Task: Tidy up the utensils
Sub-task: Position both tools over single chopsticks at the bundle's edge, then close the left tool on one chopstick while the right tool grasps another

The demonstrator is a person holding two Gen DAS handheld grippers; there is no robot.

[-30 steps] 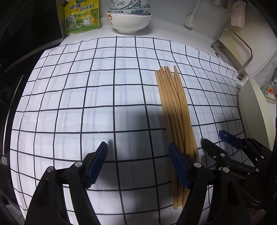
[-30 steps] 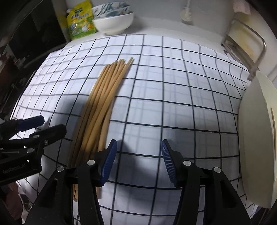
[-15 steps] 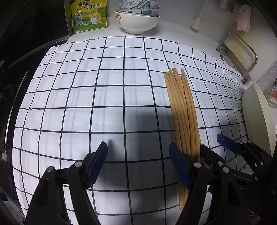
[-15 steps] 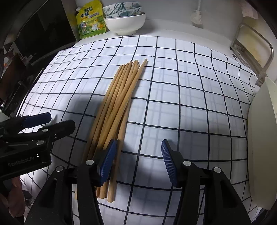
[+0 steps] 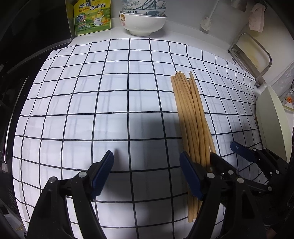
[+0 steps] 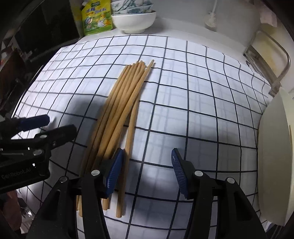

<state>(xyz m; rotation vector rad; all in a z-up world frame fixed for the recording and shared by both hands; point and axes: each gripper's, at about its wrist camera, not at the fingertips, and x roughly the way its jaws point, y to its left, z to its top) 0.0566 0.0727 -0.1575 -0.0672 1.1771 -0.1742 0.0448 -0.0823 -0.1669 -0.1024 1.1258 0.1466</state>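
Note:
A bundle of several wooden chopsticks (image 5: 191, 117) lies lengthwise on the white checked cloth (image 5: 110, 103); it also shows in the right wrist view (image 6: 125, 103). My left gripper (image 5: 147, 165) is open and empty, low over the cloth, with the bundle just outside its right finger. My right gripper (image 6: 146, 163) is open and empty, with the bundle at its left finger (image 6: 114, 169). The right gripper shows in the left wrist view (image 5: 244, 156), the left gripper in the right wrist view (image 6: 36, 128).
Stacked bowls (image 5: 143, 20) and a green-yellow seasoning pouch (image 5: 92, 17) stand at the back. A metal rack (image 5: 251, 53) and a cream board (image 5: 272, 125) are at the right. A dark stove edge (image 5: 11, 92) borders the left.
Both grippers have pulled back and shifted; the bundle now sits farther right of the left gripper and closer under the right gripper's left finger. One chopstick lies slightly apart on the right side.

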